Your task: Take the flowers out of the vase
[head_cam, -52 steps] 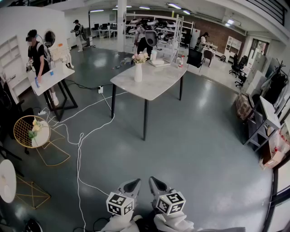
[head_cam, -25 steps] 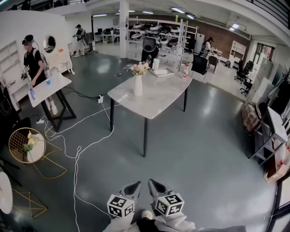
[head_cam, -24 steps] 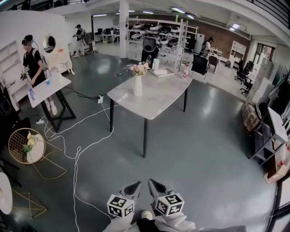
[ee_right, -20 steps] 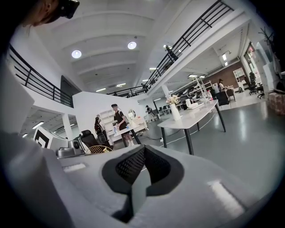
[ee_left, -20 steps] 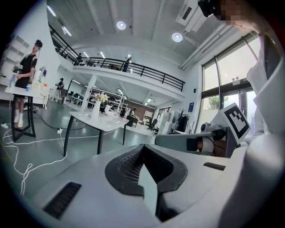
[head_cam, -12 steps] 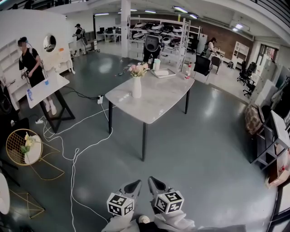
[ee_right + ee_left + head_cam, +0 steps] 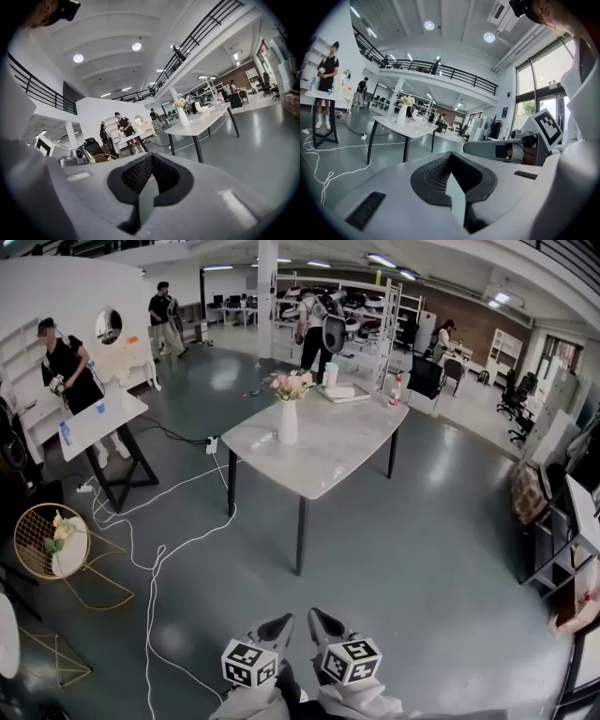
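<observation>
Left gripper (image 7: 278, 622): low at the bottom edge of the head view, marker cube facing up; its jaws are pressed together with nothing between them.
Right gripper (image 7: 321, 622): just beside the left one and pointing the same way – clenched as well, and empty.
Floor (image 7: 412, 549): grey and glossy, stretching between the grippers and the furniture.
White cable (image 7: 155, 587): snakes over the floor from near the left gripper up toward the table's left side.
Gold wire stand (image 7: 37, 521): at the left, near the cable, with pale blooms lying on it.
Table (image 7: 328, 451): white top on dark legs, mid-room, well apart from both grippers.
Vase (image 7: 288, 423): white, upright, near the table's left edge.
Flowers (image 7: 292, 385): pink and pale heads – standing in the vase, not yet taken out.
Tray (image 7: 342, 393): on the table's far end, behind the vase, with a white cup beside it.
Person (image 7: 70, 367): in a dark top, at a slanted white table on the left.
Shelving rack (image 7: 361, 306): at the back of the hall, with more people near it.
</observation>
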`<state>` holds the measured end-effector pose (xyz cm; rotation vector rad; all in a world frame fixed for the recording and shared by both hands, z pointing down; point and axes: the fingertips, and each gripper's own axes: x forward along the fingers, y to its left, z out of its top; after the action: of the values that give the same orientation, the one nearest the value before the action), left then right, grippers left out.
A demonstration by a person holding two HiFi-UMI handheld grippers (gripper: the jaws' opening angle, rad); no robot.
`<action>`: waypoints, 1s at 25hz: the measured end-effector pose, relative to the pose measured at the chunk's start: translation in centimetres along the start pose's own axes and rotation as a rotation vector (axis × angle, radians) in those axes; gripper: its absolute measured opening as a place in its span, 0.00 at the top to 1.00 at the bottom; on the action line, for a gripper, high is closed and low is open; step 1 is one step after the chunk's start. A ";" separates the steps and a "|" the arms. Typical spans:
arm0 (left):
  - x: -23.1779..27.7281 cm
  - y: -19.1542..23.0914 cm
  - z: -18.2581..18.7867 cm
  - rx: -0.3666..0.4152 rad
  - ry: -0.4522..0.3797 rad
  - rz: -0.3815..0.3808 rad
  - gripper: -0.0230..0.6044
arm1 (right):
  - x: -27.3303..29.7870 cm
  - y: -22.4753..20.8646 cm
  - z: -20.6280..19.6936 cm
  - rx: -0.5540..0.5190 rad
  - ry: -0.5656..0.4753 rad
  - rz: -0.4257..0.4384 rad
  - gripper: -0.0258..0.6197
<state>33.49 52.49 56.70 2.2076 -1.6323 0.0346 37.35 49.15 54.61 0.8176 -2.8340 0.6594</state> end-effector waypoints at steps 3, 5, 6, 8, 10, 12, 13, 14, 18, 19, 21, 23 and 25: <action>0.1 0.4 0.1 -0.001 0.002 -0.001 0.96 | 0.5 -0.2 0.0 0.004 0.002 -0.005 0.96; 0.4 0.7 0.2 -0.002 0.006 -0.002 0.96 | 0.9 -0.3 0.1 0.009 0.006 -0.006 0.96; 0.5 0.8 0.2 -0.002 0.007 -0.003 0.96 | 1.1 -0.4 0.1 0.010 0.008 -0.007 0.96; 0.9 1.2 0.4 0.002 0.007 -0.005 0.96 | 1.5 -0.6 0.3 0.009 0.005 -0.006 0.96; 1.4 1.6 0.7 0.008 0.004 -0.010 0.96 | 2.0 -0.8 0.7 0.005 -0.006 -0.006 0.96; 2.0 2.0 1.2 0.013 0.003 -0.015 0.96 | 2.6 -0.8 1.4 -0.003 -0.020 -0.002 0.96; 2.3 2.3 1.5 0.015 0.001 -0.017 0.96 | 2.9 -0.8 1.8 -0.009 -0.026 0.002 0.96; 2.7 2.6 1.8 0.019 0.000 -0.019 0.96 | 3.3 -0.9 2.2 -0.015 -0.031 0.004 0.96; 4.3 4.7 3.0 0.026 -0.002 -0.025 0.96 | 5.8 -1.7 3.4 -0.025 -0.041 0.000 0.96; 4.7 5.6 3.3 0.025 -0.003 -0.023 0.96 | 6.6 -1.8 3.6 -0.026 -0.041 0.000 0.96; 5.5 7.3 4.1 0.025 -0.004 -0.021 0.96 | 8.4 -2.0 4.1 -0.029 -0.045 -0.001 0.96; 6.7 8.8 5.1 0.025 -0.005 -0.024 0.96 | 10.2 -2.5 5.0 -0.035 -0.046 -0.003 0.96; 8.2 9.9 6.1 0.021 -0.008 -0.028 0.96 | 11.7 -3.3 5.9 -0.037 -0.042 -0.002 0.96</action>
<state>25.68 40.66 56.07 2.2487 -1.6120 0.0350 29.18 38.45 53.20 0.8387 -2.8732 0.5941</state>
